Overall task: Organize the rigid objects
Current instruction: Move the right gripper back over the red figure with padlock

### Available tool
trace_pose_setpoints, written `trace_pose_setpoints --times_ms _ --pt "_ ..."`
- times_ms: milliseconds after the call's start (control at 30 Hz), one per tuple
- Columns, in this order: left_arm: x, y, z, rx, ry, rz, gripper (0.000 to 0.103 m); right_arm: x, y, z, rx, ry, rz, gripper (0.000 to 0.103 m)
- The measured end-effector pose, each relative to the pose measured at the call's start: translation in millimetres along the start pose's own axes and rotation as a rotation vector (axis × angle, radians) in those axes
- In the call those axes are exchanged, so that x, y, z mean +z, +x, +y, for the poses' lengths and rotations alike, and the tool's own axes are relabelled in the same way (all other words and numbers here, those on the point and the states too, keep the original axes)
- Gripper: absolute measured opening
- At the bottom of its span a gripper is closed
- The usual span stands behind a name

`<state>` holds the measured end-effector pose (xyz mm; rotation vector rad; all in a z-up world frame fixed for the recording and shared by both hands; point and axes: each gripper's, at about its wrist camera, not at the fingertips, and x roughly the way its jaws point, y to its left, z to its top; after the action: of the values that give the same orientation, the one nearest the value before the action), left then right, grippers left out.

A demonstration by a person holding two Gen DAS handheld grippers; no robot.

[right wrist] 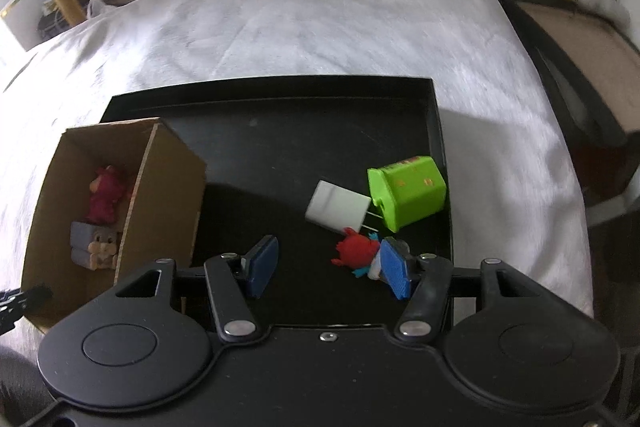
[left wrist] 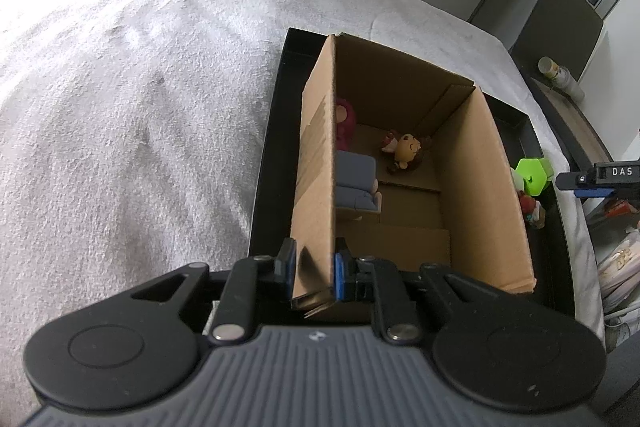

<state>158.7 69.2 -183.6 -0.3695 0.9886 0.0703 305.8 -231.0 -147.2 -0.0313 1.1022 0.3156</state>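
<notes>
**Toys on the tray: a loose pick could scatter them**

Toys still to be sorted lie at the right side of the black tray (right wrist: 280, 147): a red figure (right wrist: 356, 249), a white charger (right wrist: 336, 207) with its prongs toward a green block (right wrist: 408, 191) lying on its side just beside it. The cardboard box (left wrist: 400, 107) stands on the tray's left part and already holds a dark red plush (left wrist: 344, 123), a grey sofa toy (left wrist: 356, 183) and a small doll (left wrist: 406, 151).

The left gripper (left wrist: 314, 275) is clamped on the box's near wall, one blue pad on each face of the cardboard. The right gripper (right wrist: 328, 267) stands open and empty above the tray, its right pad (right wrist: 394, 267) touching or just over the red figure; which of the two cannot be told.

Risks, as a judgement: the figure sits off to one side of the jaws, so closing from here may pinch only an edge and flick it into the charger. The three pieces crowd together, so a descending finger could nudge the neighbours. The thin box wall may buckle or tip under a hard pull.
</notes>
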Motion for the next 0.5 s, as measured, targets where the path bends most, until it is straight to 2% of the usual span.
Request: trace_pose_setpoints --times_ms 233,333,500 --pt "0 0 -2 0.011 0.006 0.000 0.016 -8 18 -24 0.053 0.123 0.028 0.058" --pt "0 0 -2 0.014 0.009 0.001 0.016 -11 27 -34 0.077 0.197 0.031 0.065" --pt "1 0 -4 0.024 0.015 0.000 0.016 -10 39 -45 0.090 0.275 0.037 0.069"
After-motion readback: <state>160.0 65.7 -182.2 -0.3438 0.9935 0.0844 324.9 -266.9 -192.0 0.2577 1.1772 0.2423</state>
